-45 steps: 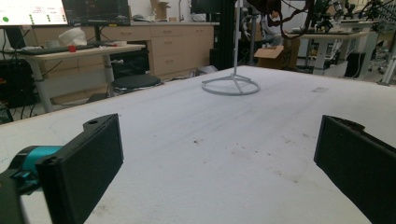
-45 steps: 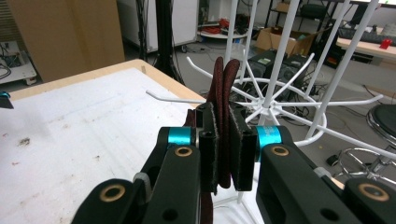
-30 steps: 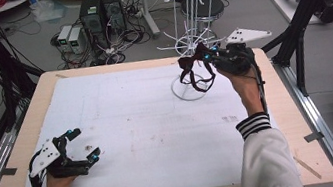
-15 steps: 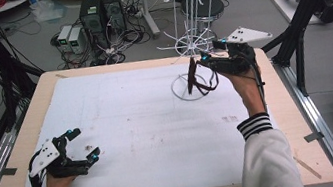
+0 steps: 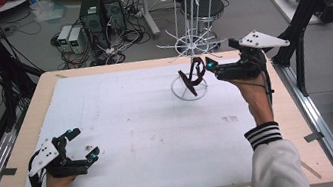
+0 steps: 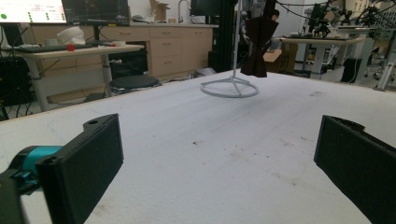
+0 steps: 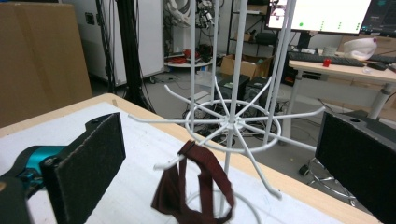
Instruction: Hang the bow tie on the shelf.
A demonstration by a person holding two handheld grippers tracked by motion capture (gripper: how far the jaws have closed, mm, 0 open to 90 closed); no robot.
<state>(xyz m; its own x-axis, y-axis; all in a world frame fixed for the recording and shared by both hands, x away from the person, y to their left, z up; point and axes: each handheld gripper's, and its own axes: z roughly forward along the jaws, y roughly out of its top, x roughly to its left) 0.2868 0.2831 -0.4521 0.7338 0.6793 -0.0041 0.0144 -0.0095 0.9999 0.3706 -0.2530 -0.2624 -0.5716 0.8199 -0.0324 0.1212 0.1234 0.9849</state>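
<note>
Maroon band point(image 7: 194, 186) hangs on rack point(image 7: 229, 122) hook; right gripper point(image 5: 199, 66) fingers just opened wide, empty. Back out straight, avoid snagging. Left gripper point(image 5: 83, 147) wide, idle.

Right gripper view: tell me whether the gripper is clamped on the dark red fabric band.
No. The dark red fabric band hangs from a prong of the white wire rack, while the right gripper stands wide open, apart from it.

The right gripper point(image 5: 204, 63) has just been opening, its jaws now wide and empty; the dark red cloth point(image 5: 191, 77), gripped a second ago, now hangs free from a rack point(image 5: 195, 43) hook.
</note>
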